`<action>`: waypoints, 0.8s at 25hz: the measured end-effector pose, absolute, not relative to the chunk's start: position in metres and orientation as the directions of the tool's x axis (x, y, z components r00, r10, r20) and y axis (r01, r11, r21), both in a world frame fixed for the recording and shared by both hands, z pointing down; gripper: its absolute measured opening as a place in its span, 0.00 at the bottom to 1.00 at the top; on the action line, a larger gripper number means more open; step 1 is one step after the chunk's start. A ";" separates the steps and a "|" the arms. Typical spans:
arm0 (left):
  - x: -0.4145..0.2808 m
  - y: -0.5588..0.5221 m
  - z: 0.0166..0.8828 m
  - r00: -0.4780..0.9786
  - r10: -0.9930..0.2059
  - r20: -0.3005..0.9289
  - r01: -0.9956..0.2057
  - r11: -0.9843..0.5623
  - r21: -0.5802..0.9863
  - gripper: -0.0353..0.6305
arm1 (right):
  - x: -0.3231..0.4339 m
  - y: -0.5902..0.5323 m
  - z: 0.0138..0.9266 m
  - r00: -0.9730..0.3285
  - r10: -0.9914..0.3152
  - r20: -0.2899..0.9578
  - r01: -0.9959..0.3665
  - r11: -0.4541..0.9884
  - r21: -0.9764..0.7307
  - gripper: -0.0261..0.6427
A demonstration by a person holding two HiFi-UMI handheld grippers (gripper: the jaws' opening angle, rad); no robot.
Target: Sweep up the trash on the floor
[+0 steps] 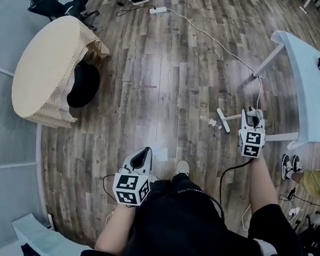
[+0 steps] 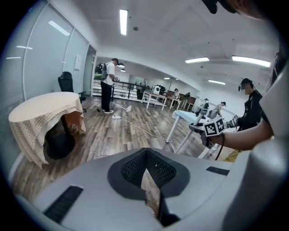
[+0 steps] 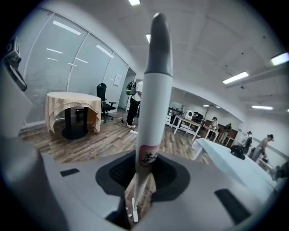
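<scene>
Left claw (image 1: 146, 151): jaws drawn together with nothing between them, only a sliver of floor showing in the left gripper view. It is held low, close to the person's body.
Right claw (image 1: 252, 114): clamped on the white plastic broom handle with a grey cap (image 3: 153, 85), which stands upright between the jaws.
Broom head: a narrow pale bar (image 1: 223, 120) resting on the grey-brown wooden plank floor (image 1: 162, 81), just ahead of the right claw.
Trash: a few small pale crumpled scraps (image 1: 211, 121) on the floor, just beside the broom head on the side toward the left claw. They lie near the slanted leg of the white bench (image 1: 310, 81).
Stage: I judge the sweep is about to start or barely started, as the scraps lie loose and ungathered. No dustpan is in view.
Risk, scatter: the scraps look light, so a fast or lifted stroke would probably flick them apart instead of herding them.
Risk, grip: only one claw holds the handle, and side load from the sweep may twist it between the jaws, so the head skips over the scraps.
Risk, snag: a thin white cable (image 1: 208, 36) runs across the floor to the bench leg. A long stroke that way could catch it or knock the leg.
Elsewhere: a round bench under a beige checked cloth (image 1: 46, 67) stands well apart from the trash.
</scene>
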State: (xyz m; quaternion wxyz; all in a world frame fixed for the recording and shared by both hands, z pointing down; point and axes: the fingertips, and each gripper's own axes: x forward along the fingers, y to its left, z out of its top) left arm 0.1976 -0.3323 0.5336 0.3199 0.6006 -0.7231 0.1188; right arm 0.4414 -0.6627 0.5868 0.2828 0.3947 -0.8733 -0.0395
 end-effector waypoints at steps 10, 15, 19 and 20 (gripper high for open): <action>0.192 -0.296 0.534 -0.207 -0.743 0.636 -0.901 0.399 0.173 0.05 | 0.388 -0.636 0.633 -0.581 -0.623 0.523 -0.568 0.771 0.287 0.18; 0.185 -0.277 0.529 -0.234 -0.752 0.616 -0.881 0.433 0.194 0.05 | 0.361 -0.595 0.633 -0.609 -0.574 0.547 -0.530 0.808 0.259 0.18; 0.186 -0.257 0.524 -0.248 -0.758 0.603 -0.870 0.449 0.206 0.05 | 0.343 -0.562 0.629 -0.632 -0.538 0.558 -0.494 0.834 0.245 0.18; 0.186 -0.251 0.523 -0.251 -0.761 0.598 -0.866 0.453 0.213 0.05 | 0.338 -0.554 0.628 -0.636 -0.530 0.561 -0.486 0.840 0.242 0.18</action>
